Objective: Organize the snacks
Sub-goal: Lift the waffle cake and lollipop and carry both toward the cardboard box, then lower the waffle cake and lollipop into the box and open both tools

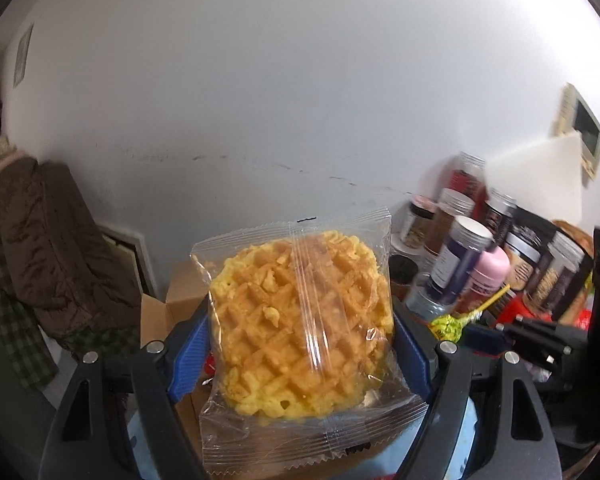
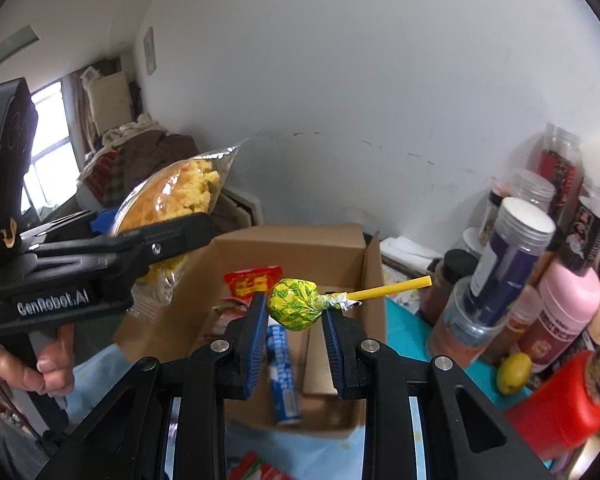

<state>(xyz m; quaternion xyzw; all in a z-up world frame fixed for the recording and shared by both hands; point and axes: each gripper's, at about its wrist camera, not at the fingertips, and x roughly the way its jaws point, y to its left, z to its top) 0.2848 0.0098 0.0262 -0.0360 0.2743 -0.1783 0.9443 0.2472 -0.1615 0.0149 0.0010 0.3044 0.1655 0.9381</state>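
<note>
My left gripper (image 1: 300, 316) is shut on a waffle in a clear wrapper (image 1: 300, 332), held upright between its blue pads. The right wrist view shows that same waffle (image 2: 180, 188) at the left, above the left side of an open cardboard box (image 2: 300, 248). My right gripper (image 2: 296, 312) is shut on a lollipop (image 2: 294, 304) in a yellow-green wrapper, its yellow stick pointing right. It hangs over the box, which holds a red packet (image 2: 252, 280) and a blue-and-white roll (image 2: 284, 376). The lollipop (image 1: 448, 326) also shows at the right of the left wrist view.
Several jars and bottles (image 2: 512, 260) crowd the right side against the white wall, with a pink bottle (image 2: 560, 312), a red container (image 2: 560, 404) and a small yellow fruit (image 2: 514, 372). A hand (image 2: 52, 364) grips the left tool. Brown bedding (image 1: 60, 248) lies far left.
</note>
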